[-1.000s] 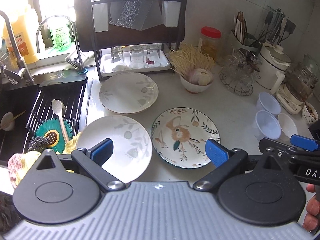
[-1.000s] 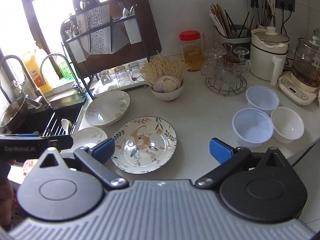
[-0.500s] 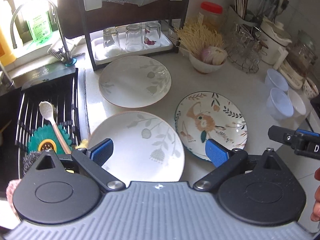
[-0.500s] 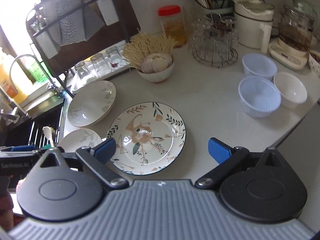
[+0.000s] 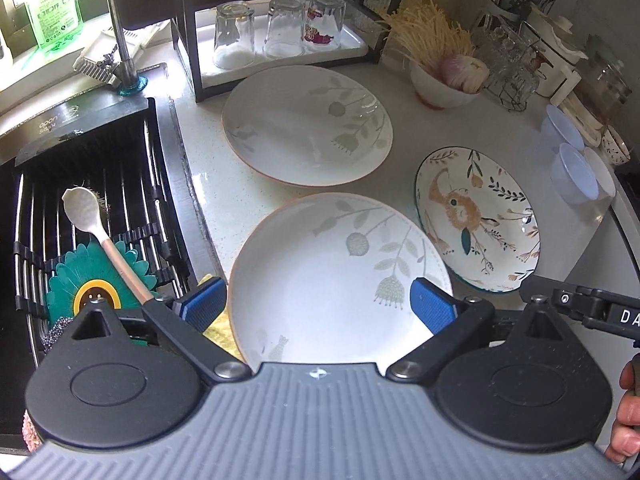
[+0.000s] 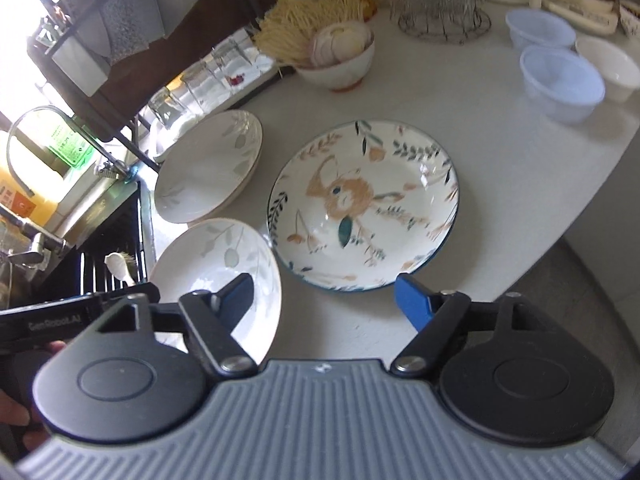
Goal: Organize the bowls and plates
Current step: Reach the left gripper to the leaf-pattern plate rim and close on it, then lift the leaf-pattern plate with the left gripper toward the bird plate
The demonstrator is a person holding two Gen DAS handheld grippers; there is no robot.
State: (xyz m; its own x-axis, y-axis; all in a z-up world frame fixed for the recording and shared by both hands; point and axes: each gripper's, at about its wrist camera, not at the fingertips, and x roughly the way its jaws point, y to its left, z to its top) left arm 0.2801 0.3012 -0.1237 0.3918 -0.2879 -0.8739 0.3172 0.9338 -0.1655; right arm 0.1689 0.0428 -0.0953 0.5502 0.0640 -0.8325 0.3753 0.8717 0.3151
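Both grippers hovering over plates on the counter.
The left gripper point(image 5: 318, 308) is hanging spread wide above the near white plate point(image 5: 332, 280); the right gripper point(image 6: 324, 300) is closing, nothing between its jaws, beside the patterned plate point(image 6: 364, 206).

The green bottle point(image 5: 50, 12) on the windowsill behind the sink point(image 5: 80, 216) reads "maxprote" at its top. The black sink edge just below it carries inverted lettering, unreadable. In the right wrist view, the black tool body point(image 6: 52, 322) over the sink reads "GenRobot.AI". In the left wrist view, the other tool's arm point(image 5: 600, 312) shows "DA", cut off.
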